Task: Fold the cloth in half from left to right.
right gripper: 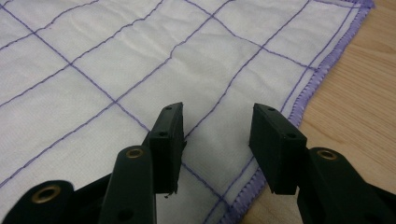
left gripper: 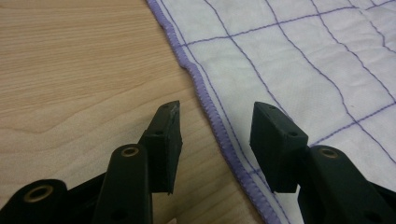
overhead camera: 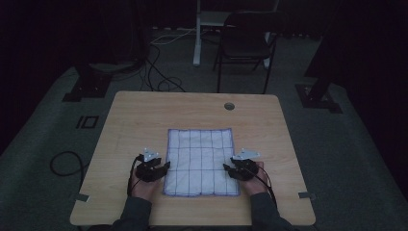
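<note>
A checked cloth [overhead camera: 201,161] lies flat, long axis running away from the person, between the open-jawed left gripper [overhead camera: 167,166] and right gripper [overhead camera: 225,167]

Dim high view, bright sharp close-ups

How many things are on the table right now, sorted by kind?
White square cloth with purple grid lines and purple hem: 1
Black hand-held tongs, both open, left and right: 2
Total: 3, all on the light wooden table.
</note>
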`<state>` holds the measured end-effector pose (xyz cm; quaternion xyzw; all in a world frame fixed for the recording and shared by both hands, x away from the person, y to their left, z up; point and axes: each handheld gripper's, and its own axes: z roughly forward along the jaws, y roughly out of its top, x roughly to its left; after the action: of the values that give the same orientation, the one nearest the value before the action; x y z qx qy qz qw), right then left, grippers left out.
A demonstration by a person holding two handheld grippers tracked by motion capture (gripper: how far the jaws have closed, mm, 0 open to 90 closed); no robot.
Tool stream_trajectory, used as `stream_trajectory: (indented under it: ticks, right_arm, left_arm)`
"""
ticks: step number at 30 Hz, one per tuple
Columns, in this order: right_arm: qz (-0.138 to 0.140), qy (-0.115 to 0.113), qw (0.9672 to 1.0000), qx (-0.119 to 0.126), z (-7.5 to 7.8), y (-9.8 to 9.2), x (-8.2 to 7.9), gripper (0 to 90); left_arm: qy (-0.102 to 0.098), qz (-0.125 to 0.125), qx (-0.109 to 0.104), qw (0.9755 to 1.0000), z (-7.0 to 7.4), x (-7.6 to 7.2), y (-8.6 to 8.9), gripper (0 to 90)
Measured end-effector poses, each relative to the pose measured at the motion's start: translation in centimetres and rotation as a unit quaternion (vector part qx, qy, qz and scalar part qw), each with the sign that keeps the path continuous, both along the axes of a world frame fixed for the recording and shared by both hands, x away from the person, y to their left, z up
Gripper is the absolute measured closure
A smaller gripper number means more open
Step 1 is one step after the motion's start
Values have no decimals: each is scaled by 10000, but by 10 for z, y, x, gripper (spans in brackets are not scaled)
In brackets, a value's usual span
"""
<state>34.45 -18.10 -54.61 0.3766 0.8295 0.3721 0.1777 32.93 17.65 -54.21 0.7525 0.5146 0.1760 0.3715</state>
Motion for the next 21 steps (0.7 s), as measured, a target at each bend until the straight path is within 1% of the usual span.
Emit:
stream_trajectory:
  ticks: [7,15,18,21]
  right_arm:
    - [-10,-14,10000,7,0,0,0,551]
    - [-23,-18,10000,22,-1,0,-1,550]
    - [-26,-19,10000,22,-1,0,-1,550]
    - [-24,-19,10000,20,-1,0,-1,550]
  left_arm:
    - [-1,-24,3,10000,-1,3,-3,520]
    - [-23,-134,-72,9999,-2,4,-9,505]
    - [-24,-132,-95,9999,-2,4,-13,505]
    - [-40,-179,-22,9998,-2,4,-17,505]
